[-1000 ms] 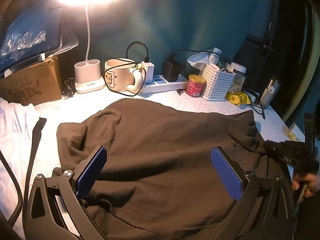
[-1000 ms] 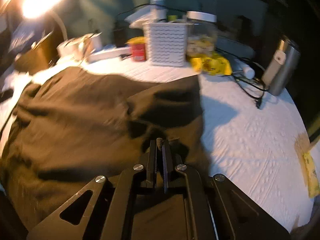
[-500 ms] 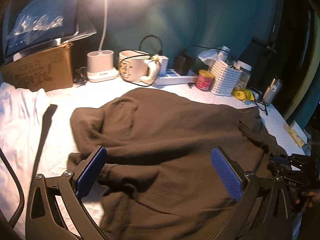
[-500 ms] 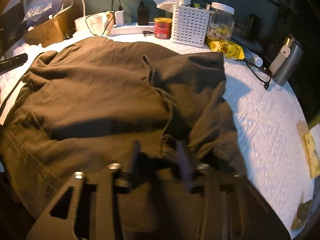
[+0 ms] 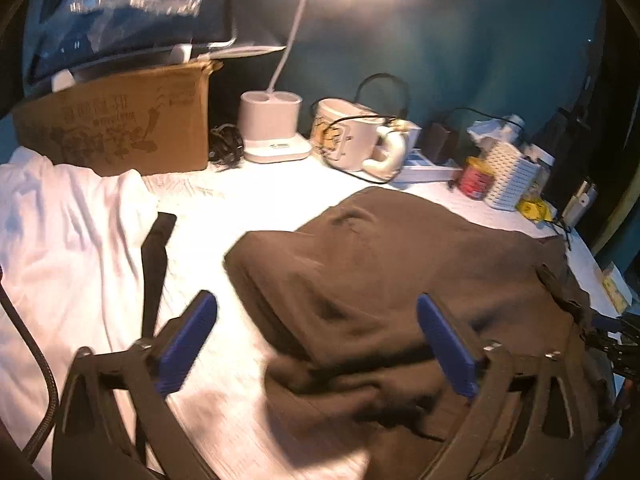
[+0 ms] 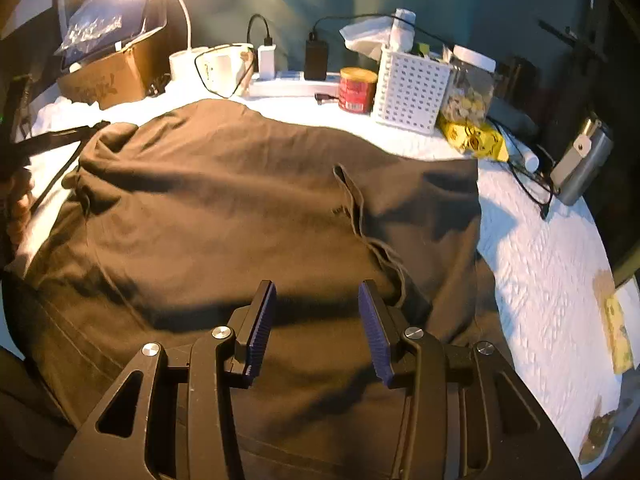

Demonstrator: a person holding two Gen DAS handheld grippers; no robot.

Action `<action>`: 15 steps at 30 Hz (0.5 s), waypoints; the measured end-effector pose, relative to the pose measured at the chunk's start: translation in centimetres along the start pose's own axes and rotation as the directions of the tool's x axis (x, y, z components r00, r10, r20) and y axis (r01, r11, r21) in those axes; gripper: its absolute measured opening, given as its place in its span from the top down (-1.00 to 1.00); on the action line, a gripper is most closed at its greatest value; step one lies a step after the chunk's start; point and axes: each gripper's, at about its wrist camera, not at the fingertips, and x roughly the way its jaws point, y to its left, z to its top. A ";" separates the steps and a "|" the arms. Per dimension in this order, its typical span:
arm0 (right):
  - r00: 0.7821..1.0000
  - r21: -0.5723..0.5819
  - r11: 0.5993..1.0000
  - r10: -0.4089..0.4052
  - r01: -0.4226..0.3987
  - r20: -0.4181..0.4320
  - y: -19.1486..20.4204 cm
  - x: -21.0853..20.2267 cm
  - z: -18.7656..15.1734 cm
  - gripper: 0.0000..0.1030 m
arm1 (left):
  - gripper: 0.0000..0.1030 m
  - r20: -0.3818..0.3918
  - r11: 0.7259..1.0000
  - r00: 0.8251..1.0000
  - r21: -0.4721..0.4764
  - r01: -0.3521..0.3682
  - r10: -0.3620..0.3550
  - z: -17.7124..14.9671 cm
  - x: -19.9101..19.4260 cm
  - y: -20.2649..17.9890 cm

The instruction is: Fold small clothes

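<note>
Below right gripper (image 6: pixel 316 312), brown garment (image 6: pixel 224 208), jaws parted, nothing pinched.

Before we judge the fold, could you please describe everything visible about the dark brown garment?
The dark brown garment is soft, matte knit fabric, rumpled and spread over the white textured table cover. A stitched seam with a loose strip runs down its right part, where a flap lies folded over. Its near edge hangs off the table. No gripper pad presses it.

It was a home, likely a bedroom corner: a white quilted cover (image 6: pixel 540 264) under a lamp (image 5: pixel 272 128), with a mug (image 5: pixel 348 140), power strip (image 6: pixel 292 84), basket (image 6: pixel 412 88), snack jar (image 6: pixel 468 88) and cardboard box (image 5: pixel 120 124) against a teal wall (image 5: pixel 480 40).
</note>
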 end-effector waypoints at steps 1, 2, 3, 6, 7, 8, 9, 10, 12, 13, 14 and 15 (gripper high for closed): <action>1.000 -0.002 1.000 0.001 -0.001 0.002 0.2 0.0 0.3 0.11 | -0.75 -0.004 1.000 1.000 -0.005 0.004 -0.004 0.3 0.5 0.6; 1.000 -0.004 1.000 0.000 0.000 0.002 0.4 0.0 0.5 0.11 | -0.71 -0.013 1.000 1.000 -0.012 0.001 -0.001 0.5 1.2 1.2; 1.000 -0.007 1.000 -0.003 0.003 0.001 0.6 0.1 0.8 0.11 | -0.66 -0.027 1.000 1.000 -0.021 0.000 0.000 0.8 2.0 1.8; 1.000 -0.008 1.000 -0.010 0.010 -0.002 0.7 0.2 1.2 0.11 | -0.43 -0.076 0.999 0.997 -0.032 0.011 -0.013 1.1 4.2 3.0; 1.000 -0.008 1.000 -0.014 0.014 -0.002 0.7 0.2 1.3 0.12 | -0.14 -0.098 0.999 0.995 -0.037 0.020 -0.024 1.1 4.8 3.3; 1.000 -0.006 1.000 -0.016 0.016 0.000 0.6 0.1 1.3 0.12 | 0.16 -0.117 0.998 0.992 -0.046 0.042 -0.047 0.9 5.2 3.5; 1.000 -0.001 1.000 -0.016 0.016 0.002 0.5 0.1 1.4 0.11 | 0.27 -0.102 0.999 0.994 -0.041 0.033 -0.037 0.8 5.1 3.6; 1.000 0.005 1.000 -0.017 0.017 0.003 0.3 0.1 1.4 0.11 | 0.63 -0.107 0.999 0.994 -0.039 0.034 -0.038 0.7 5.1 3.6; 1.000 0.021 1.000 -0.019 0.019 0.006 -0.1 0.1 1.5 0.12 | 0.90 -0.111 0.995 0.990 -0.069 0.078 -0.085 0.6 4.9 3.8; 1.000 0.029 0.999 -0.020 0.019 0.008 -0.3 0.1 1.5 0.12 | 0.90 -0.094 0.994 0.992 -0.079 0.076 -0.084 0.5 4.4 3.7; 1.000 0.034 0.999 -0.020 0.020 0.009 -0.4 0.0 1.4 0.12 | 0.91 -0.076 0.994 0.994 -0.075 0.075 -0.081 0.6 4.0 3.5; 1.000 0.039 0.999 -0.020 0.019 0.010 -0.6 -0.1 1.3 0.12 | 0.91 -0.050 0.994 0.995 -0.068 0.082 -0.086 0.8 3.2 3.2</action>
